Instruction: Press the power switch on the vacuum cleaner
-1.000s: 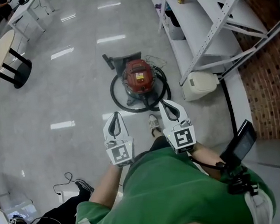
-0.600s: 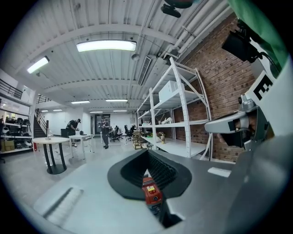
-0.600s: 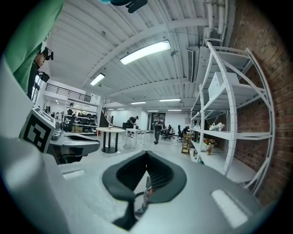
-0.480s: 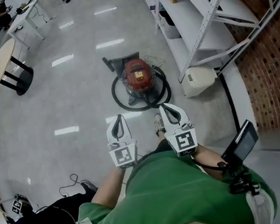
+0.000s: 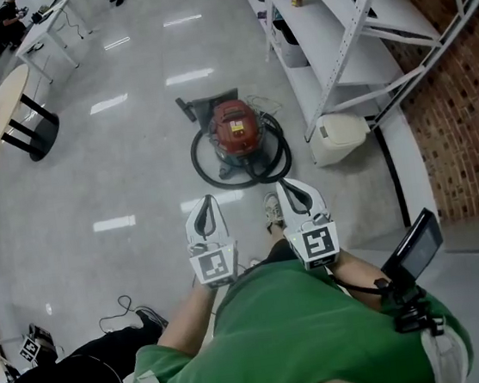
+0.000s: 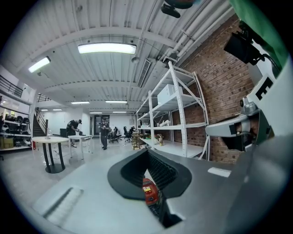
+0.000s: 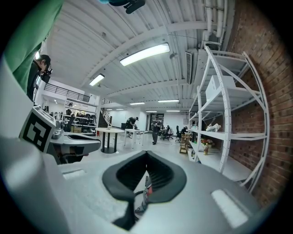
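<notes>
Head view: floor [image 5: 134,182] separates vacuum cleaner [image 5: 236,130] from left gripper [image 5: 204,200], right gripper [image 5: 281,182].

You stand on a glossy grey floor [image 5: 133,169]. On it sits the red vacuum cleaner [image 5: 236,130], its black hose [image 5: 198,169] coiled round it. A white box [image 5: 341,136] rests beside the shelf rack [image 5: 333,36], and a round table [image 5: 2,107] stands well apart.
</notes>
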The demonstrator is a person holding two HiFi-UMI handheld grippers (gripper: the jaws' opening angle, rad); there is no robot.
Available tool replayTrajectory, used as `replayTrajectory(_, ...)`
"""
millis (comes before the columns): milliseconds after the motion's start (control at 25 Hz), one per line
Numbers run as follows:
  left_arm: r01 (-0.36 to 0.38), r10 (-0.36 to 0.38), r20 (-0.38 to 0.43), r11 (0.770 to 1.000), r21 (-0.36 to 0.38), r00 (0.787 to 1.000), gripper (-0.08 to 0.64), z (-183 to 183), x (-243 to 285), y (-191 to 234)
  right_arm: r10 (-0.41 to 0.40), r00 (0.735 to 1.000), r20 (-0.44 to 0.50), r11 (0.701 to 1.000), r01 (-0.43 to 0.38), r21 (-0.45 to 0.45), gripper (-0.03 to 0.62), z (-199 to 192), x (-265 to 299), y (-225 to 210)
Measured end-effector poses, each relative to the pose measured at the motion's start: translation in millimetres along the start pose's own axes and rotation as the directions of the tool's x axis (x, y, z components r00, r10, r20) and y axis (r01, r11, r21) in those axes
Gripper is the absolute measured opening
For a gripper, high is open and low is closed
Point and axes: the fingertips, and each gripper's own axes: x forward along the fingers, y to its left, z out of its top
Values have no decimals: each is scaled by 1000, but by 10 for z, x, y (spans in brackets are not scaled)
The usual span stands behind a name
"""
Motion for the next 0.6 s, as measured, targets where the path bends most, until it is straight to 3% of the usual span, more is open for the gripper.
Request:
replayTrajectory(360, 3, -3, -8, 1000, -2, 1000, 8, -11, -12, -8, 0, 1000, -3, 1000, 0, -3, 3, 2, -18, 11)
replayTrajectory(600, -34, 34, 1, 999, -1, 999, 7, -12, 24, 69, 27, 999, 17, 1000, -26, -11, 3, 57, 85, 6)
